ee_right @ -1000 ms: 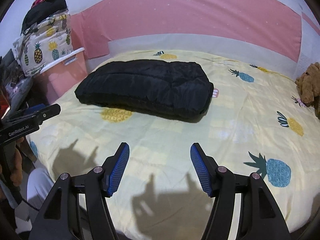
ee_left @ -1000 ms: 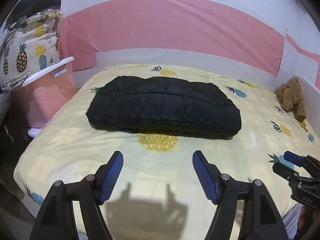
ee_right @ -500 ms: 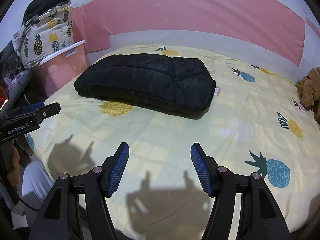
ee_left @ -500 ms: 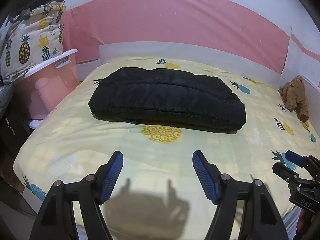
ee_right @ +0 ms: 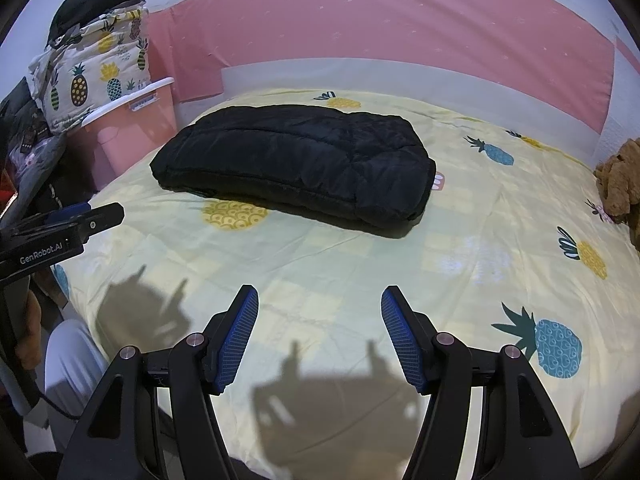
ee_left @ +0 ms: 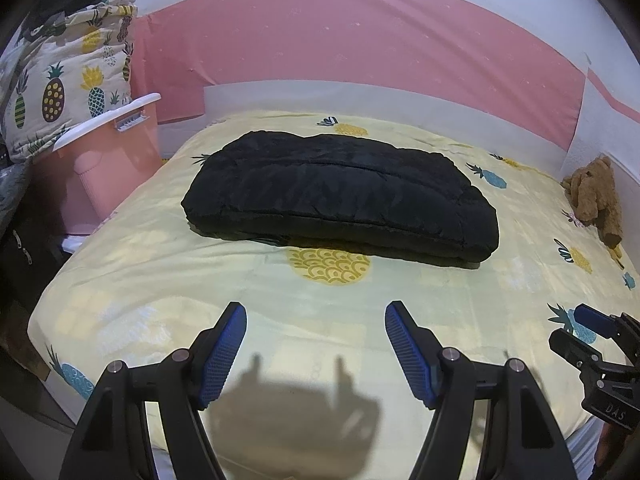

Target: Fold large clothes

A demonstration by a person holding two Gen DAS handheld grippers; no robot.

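Note:
A black puffer jacket point(ee_left: 340, 196) lies folded into a thick flat bundle in the middle of the bed; it also shows in the right wrist view point(ee_right: 296, 160). The bed has a yellow pineapple-print sheet point(ee_left: 200, 280). My left gripper point(ee_left: 315, 312) is open and empty, held above the sheet near the front edge, well short of the jacket. My right gripper point(ee_right: 319, 296) is open and empty too, over the sheet in front of the jacket. Each gripper shows at the edge of the other's view.
A pink bin point(ee_left: 104, 160) with a white lid stands left of the bed, with pineapple-print bedding point(ee_left: 68, 80) piled on it. A brown plush toy point(ee_left: 596, 196) lies at the bed's right edge. A pink padded wall point(ee_left: 360, 48) runs behind the bed.
Both grippers have pulled back and risen slightly, so the jacket sits a little lower and farther in both views. The jacket has not moved. Both grippers stay open.

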